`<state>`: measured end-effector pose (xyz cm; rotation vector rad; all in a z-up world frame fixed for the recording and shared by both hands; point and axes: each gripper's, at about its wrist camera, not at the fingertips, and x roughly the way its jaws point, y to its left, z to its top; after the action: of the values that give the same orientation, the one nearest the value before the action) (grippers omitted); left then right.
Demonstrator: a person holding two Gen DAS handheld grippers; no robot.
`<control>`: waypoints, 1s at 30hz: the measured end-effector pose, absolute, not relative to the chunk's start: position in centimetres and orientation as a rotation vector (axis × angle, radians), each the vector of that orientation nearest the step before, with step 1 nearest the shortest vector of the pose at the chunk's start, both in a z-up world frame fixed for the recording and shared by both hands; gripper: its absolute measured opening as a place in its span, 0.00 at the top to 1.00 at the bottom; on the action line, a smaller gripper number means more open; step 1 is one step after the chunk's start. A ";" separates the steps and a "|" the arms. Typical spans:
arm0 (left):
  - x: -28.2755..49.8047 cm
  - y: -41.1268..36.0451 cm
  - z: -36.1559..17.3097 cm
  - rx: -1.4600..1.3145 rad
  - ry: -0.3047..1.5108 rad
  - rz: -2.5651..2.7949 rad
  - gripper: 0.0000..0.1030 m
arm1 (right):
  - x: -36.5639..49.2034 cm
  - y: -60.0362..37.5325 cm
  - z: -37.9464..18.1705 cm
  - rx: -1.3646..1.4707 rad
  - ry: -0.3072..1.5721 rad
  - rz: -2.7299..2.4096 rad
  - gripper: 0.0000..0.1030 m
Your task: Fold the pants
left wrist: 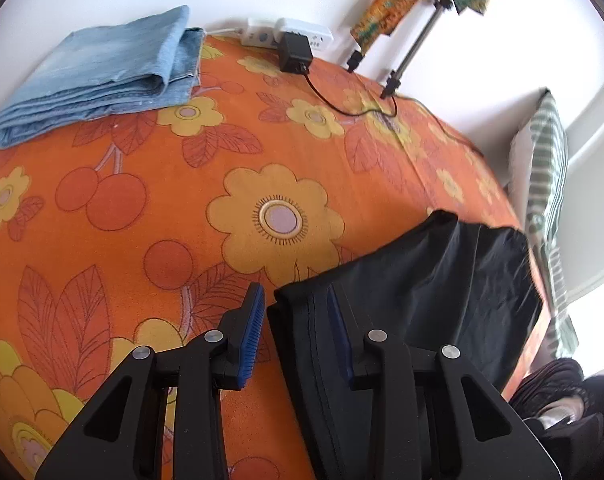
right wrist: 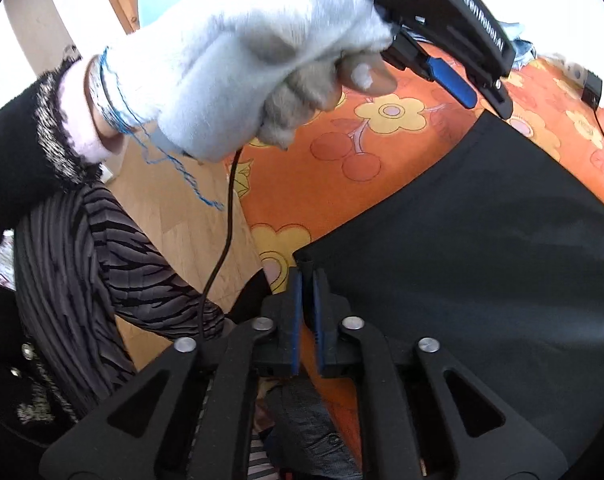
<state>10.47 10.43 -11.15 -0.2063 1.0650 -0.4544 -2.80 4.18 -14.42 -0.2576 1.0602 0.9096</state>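
Note:
The black pants [left wrist: 441, 288] lie folded flat near the right edge of an orange floral bed cover [left wrist: 162, 240]. My left gripper [left wrist: 294, 292] is open. It straddles the pants' left folded edge, its right finger resting on the cloth and its left pad just clear of it. In the right wrist view the black pants [right wrist: 481, 240] fill the right half. My right gripper [right wrist: 307, 274] is shut on their near corner, with a small roll of cloth between the blue pads. A hand in a white glove [right wrist: 242, 60] holds the left gripper [right wrist: 487, 108] at the pants' far corner.
Folded blue jeans [left wrist: 98, 76] lie at the far left of the bed. A white power strip [left wrist: 262, 34], a black adapter [left wrist: 296, 54] and its cable sit by the wall. A tripod [left wrist: 421, 32] and a striped pillow [left wrist: 545, 168] stand to the right. Beside the bed is wooden floor [right wrist: 174, 208].

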 end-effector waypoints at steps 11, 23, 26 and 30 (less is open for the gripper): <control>10.6 9.8 -12.5 -0.123 1.089 -0.398 0.71 | -3.3 -4.6 -10.7 -0.126 0.967 0.742 0.62; 10.3 10.0 -12.2 -0.157 1.086 -0.395 0.71 | -5.2 1.4 -11.1 -0.275 0.943 0.847 0.62; 10.2 10.5 -12.1 -0.157 1.085 -0.392 0.71 | -5.0 3.4 -12.5 -0.325 0.958 0.854 0.62; 10.3 11.7 -11.9 -0.185 1.083 -0.385 0.71 | -4.6 5.3 -14.1 -0.397 0.950 0.819 0.62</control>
<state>10.31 11.68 -11.87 -0.1854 1.0828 -0.3845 -4.58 5.29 -14.14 -0.3968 0.9497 0.8188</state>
